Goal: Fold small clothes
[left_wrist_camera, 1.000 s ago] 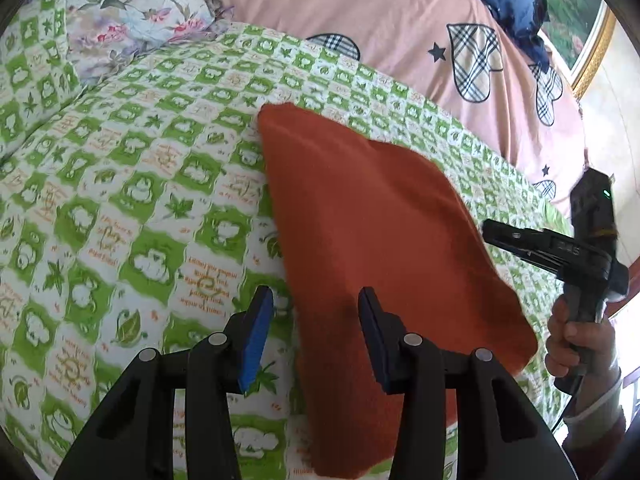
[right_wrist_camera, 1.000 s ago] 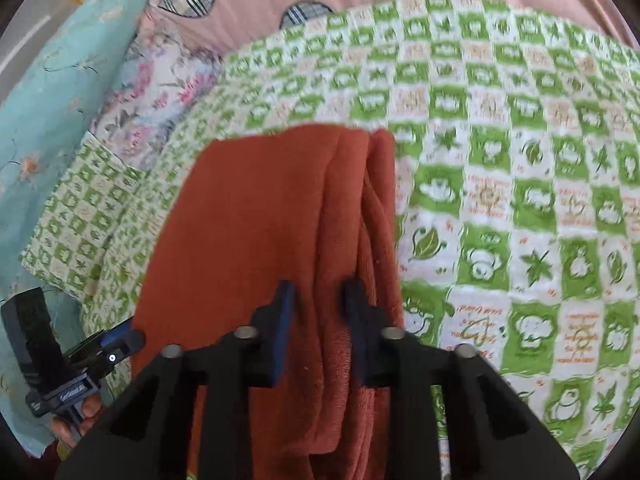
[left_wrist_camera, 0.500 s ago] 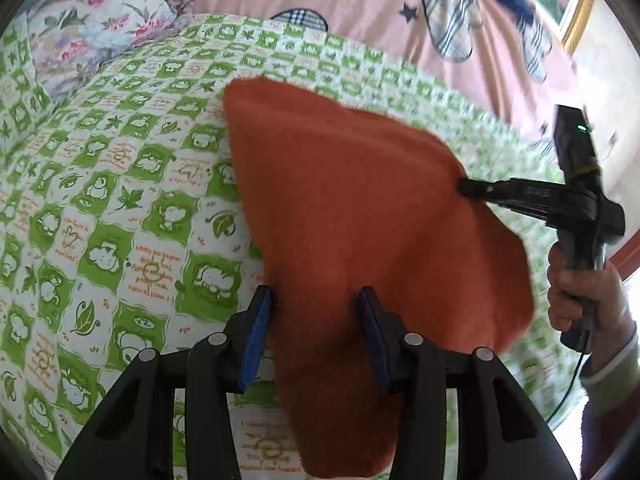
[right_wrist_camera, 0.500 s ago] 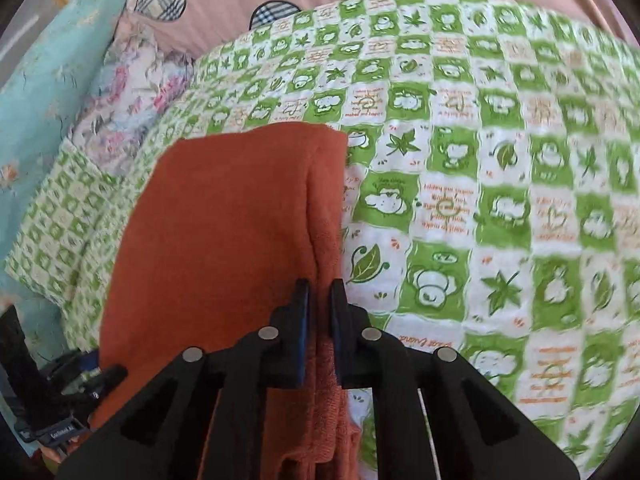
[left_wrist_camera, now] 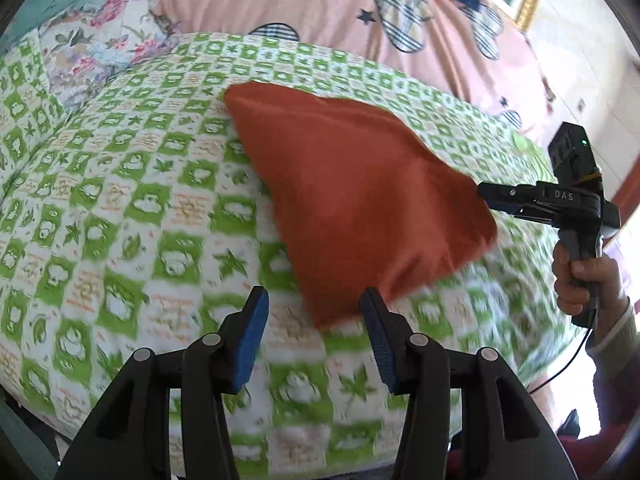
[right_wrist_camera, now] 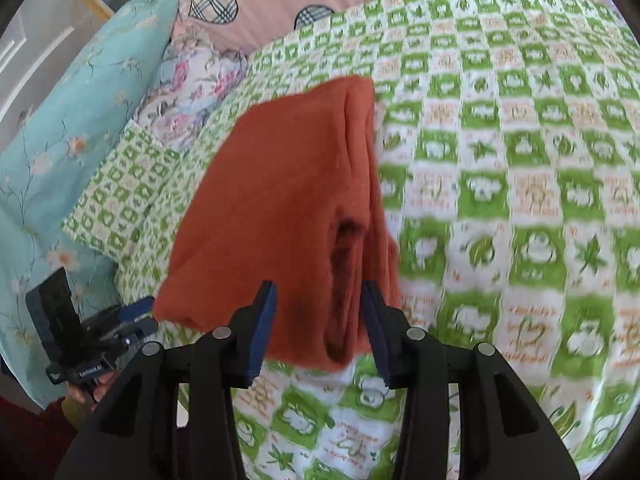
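Orange cloth (right_wrist_camera: 280,200) near edge hidden behind right gripper (right_wrist_camera: 318,330)

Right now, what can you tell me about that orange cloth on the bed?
The orange cloth is a rust-colored, soft-looking fabric, folded into a rough rectangle with several layers showing along its right edge. It lies on the green-and-white checkered bedspread. Both grippers are open: the left gripper sits just off its near corner, and the right gripper straddles its near end. Blur hides whether either one touches it.
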Tool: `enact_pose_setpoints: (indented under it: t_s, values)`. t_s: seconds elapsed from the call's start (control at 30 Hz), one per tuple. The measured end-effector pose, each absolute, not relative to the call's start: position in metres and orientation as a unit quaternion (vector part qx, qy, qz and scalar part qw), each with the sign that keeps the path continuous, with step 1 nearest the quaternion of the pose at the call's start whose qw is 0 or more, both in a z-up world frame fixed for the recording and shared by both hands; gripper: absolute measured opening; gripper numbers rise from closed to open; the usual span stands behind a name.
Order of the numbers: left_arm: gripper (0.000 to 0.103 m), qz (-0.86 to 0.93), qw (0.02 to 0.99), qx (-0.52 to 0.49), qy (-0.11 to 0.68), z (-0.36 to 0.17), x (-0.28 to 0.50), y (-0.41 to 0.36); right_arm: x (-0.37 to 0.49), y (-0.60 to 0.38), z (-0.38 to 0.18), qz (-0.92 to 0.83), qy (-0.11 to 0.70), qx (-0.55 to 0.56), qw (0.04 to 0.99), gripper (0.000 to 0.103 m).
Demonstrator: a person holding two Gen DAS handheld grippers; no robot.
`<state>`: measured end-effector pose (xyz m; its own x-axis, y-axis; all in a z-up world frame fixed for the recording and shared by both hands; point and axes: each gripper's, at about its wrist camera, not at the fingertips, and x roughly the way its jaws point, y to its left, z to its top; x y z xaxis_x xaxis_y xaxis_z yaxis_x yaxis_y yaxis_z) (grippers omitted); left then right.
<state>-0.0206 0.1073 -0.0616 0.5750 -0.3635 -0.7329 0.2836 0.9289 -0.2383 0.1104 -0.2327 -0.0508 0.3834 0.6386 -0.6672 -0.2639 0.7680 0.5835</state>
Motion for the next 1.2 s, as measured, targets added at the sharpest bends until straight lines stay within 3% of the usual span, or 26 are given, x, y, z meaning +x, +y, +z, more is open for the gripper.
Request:
enact_pose_setpoints:
  t_s: [0.23,0.3,0.33,0.37,0.43,0.47,0.5,0.63,0.8,0.9,1.2]
  values:
    - [0.051,-0.180,0.890,0.002,0.419,-0.074,-0.016,0.086,0.105,-0.224,-0.054,0.305,0.474,0.197,0.802,0.044]
    - [0.049,-0.154,0.892,0.028,0.424,-0.082,-0.011,0.080,0.107,-0.218,-0.052,0.311,0.481,0.178,0.800,0.005]
    - [0.046,-0.143,0.891,0.038,0.429,-0.086,-0.008,0.078,0.110,-0.215,-0.047,0.310,0.484,0.161,0.802,0.005]
    - [0.034,-0.135,0.891,0.048,0.432,-0.090,-0.006,0.076,0.111,-0.215,-0.037,0.313,0.475,0.153,0.808,0.005]
    - [0.024,-0.118,0.889,0.054,0.439,-0.094,-0.003,0.073,0.107,-0.220,-0.010,0.326,0.441,0.135,0.825,0.005]
    - [0.013,-0.112,0.891,0.043,0.438,-0.090,-0.004,0.075,0.105,-0.222,0.002,0.327,0.428,0.116,0.834,0.005]
    - [0.007,-0.111,0.892,0.032,0.436,-0.087,-0.004,0.077,0.104,-0.223,0.009,0.322,0.422,0.089,0.843,0.005]
    - [0.005,-0.104,0.892,0.002,0.439,-0.078,-0.007,0.077,0.117,-0.225,-0.030,0.282,0.473,0.016,0.835,0.005]
    - [0.004,-0.105,0.874,-0.015,0.474,-0.097,-0.001,0.075,0.126,-0.235,-0.068,0.279,0.492,0.062,0.822,0.009]
    - [0.006,-0.113,0.869,-0.025,0.480,-0.096,0.000,0.079,0.122,-0.250,-0.062,0.262,0.497,0.085,0.823,0.033]
    - [0.008,-0.208,0.868,-0.015,0.451,-0.058,-0.032,0.096,0.123,-0.273,0.001,0.262,0.427,0.125,0.857,0.033]
